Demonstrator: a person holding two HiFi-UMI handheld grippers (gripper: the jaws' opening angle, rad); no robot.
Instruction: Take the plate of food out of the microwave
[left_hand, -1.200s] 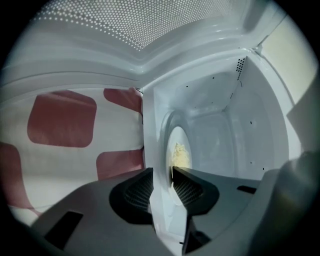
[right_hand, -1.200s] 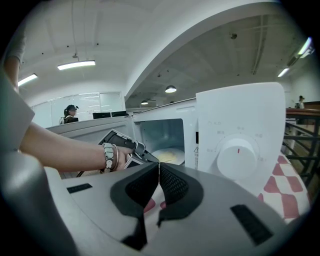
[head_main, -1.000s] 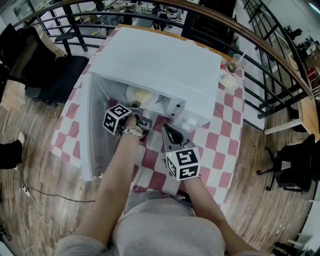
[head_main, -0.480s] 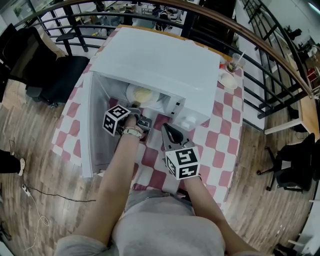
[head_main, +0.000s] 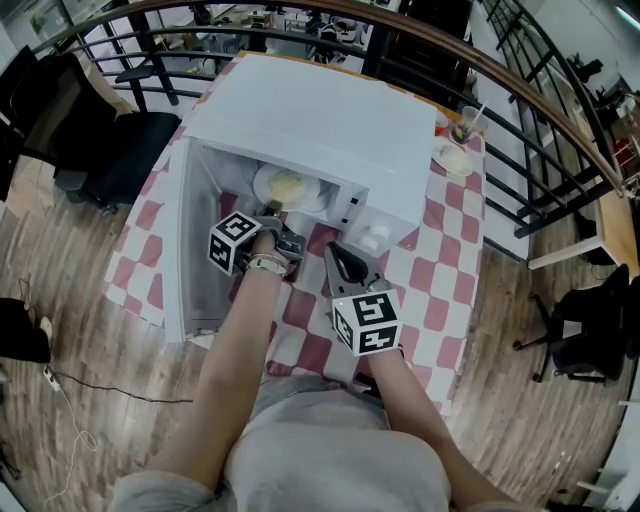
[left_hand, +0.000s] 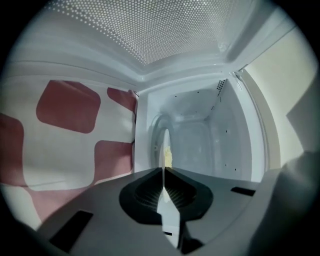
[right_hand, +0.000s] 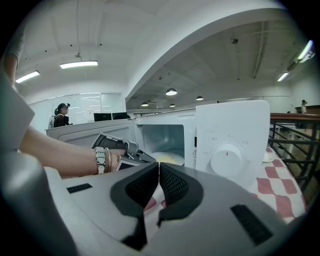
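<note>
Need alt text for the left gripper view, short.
Left tool, jaws just closed, pinches the rim of a white plate seen edge-on, yellow food on it, inside the open white microwave. The perforated door fills the top; red-and-white checked tablecloth shows at left.

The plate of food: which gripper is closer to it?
Left. The left gripper is at the microwave doorway, its jaws just closed on the rim of the plate. The right gripper hangs outside, shut and empty, over the checked cloth.
</note>
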